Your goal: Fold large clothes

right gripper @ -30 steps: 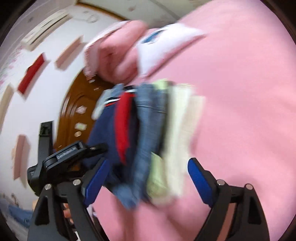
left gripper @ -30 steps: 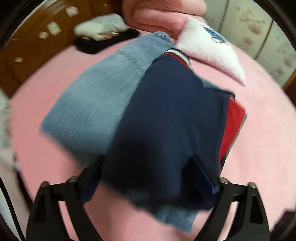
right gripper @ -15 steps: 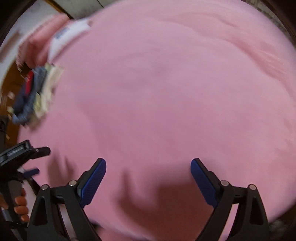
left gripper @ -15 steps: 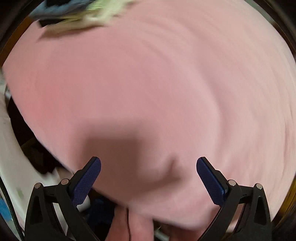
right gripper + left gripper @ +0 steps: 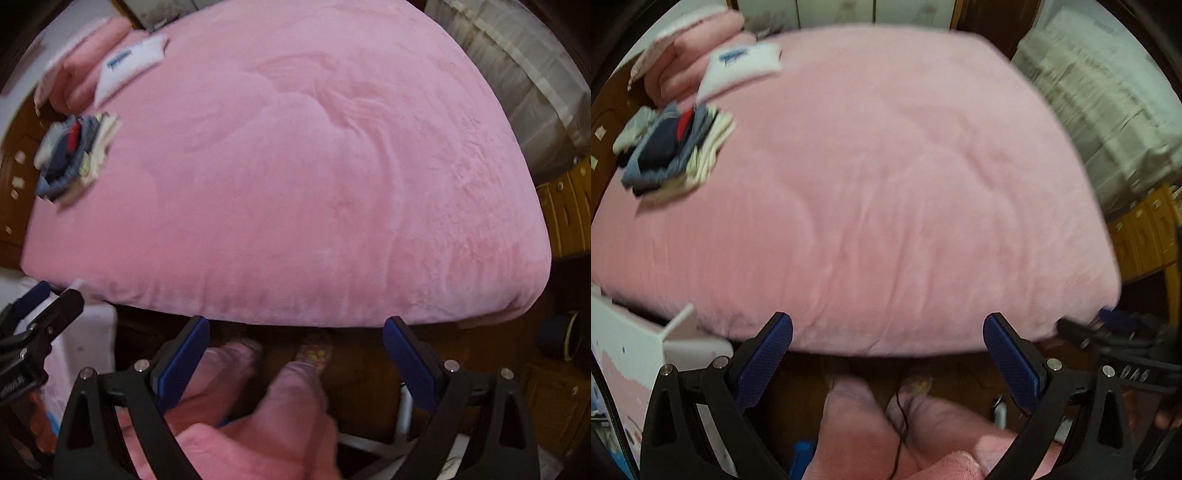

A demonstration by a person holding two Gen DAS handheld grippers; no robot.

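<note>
A stack of folded clothes [image 5: 670,151], with navy, red, denim and pale yellow layers, lies at the far left of the pink bed [image 5: 886,184]. It also shows in the right wrist view [image 5: 75,155]. My left gripper [image 5: 888,354] is open and empty, held back over the near edge of the bed. My right gripper [image 5: 295,352] is open and empty, also above the near bed edge. Both are far from the stack.
A white pillow [image 5: 738,70] and folded pink bedding [image 5: 690,55] lie at the head of the bed. A white cabinet [image 5: 631,343] stands at the near left. Curtains [image 5: 1108,103] and wooden drawers [image 5: 1145,232] are on the right. Pink-clad legs [image 5: 258,406] show below.
Both grippers have let go of the folded stack and pulled back from it to the near edge of the bed. The stack now lies far off at the left.
</note>
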